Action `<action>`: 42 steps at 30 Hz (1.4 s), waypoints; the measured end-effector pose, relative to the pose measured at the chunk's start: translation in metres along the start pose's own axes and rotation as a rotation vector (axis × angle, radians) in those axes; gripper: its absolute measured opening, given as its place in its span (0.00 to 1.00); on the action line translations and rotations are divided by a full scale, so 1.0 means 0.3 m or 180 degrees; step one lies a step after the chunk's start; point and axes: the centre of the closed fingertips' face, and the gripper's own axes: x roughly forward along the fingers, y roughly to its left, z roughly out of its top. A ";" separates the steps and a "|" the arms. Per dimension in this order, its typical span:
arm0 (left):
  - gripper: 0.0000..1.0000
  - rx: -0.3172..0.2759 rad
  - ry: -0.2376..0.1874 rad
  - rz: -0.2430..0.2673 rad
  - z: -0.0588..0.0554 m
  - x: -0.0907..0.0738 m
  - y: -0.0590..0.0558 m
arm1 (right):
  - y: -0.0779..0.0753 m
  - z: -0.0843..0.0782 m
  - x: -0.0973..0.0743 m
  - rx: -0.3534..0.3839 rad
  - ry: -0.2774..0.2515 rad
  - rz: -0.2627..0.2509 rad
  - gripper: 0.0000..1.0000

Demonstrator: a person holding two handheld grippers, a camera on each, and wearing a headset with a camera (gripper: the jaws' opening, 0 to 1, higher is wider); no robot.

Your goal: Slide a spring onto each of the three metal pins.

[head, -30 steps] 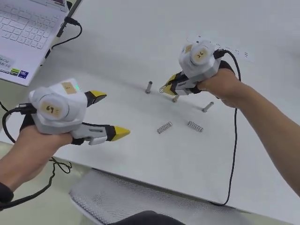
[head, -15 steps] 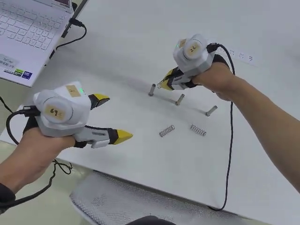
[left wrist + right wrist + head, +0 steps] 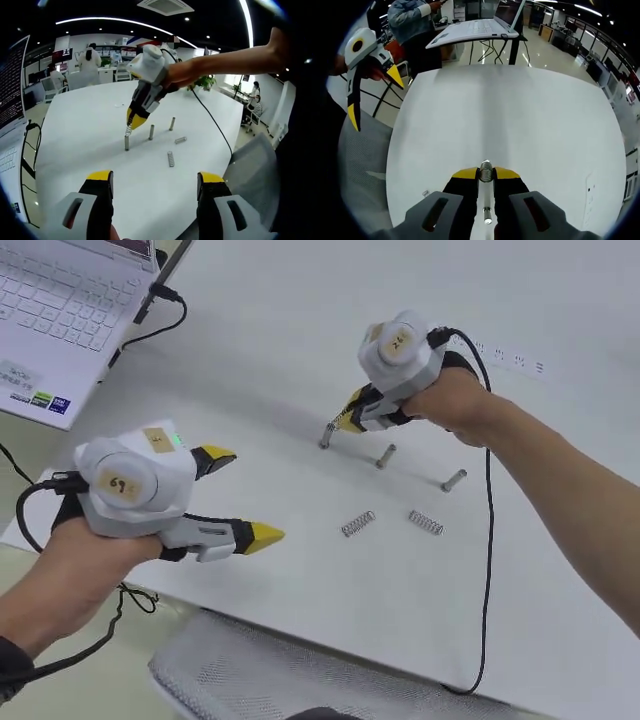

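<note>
Your right hand-held gripper point(image 3: 347, 422) clamps a spring point(image 3: 485, 173) over the end pin point(image 3: 325, 437); line it up, then lower. Your left hand-held gripper point(image 3: 248, 494) waits, jaws apart.

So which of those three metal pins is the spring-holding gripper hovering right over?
The leftmost pin in the head view: the right gripper holds a spring right at its top, while the middle pin and right pin stand bare.
</note>
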 end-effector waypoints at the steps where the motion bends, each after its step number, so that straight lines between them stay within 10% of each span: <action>1: 0.64 0.0000 0.0002 0.0000 0.001 0.001 0.000 | 0.000 0.001 0.001 -0.0004 0.0002 0.0006 0.09; 42: 0.64 -0.0062 0.0012 0.0036 -0.018 -0.008 0.006 | 0.019 -0.005 0.113 -0.0051 0.0187 0.0149 0.09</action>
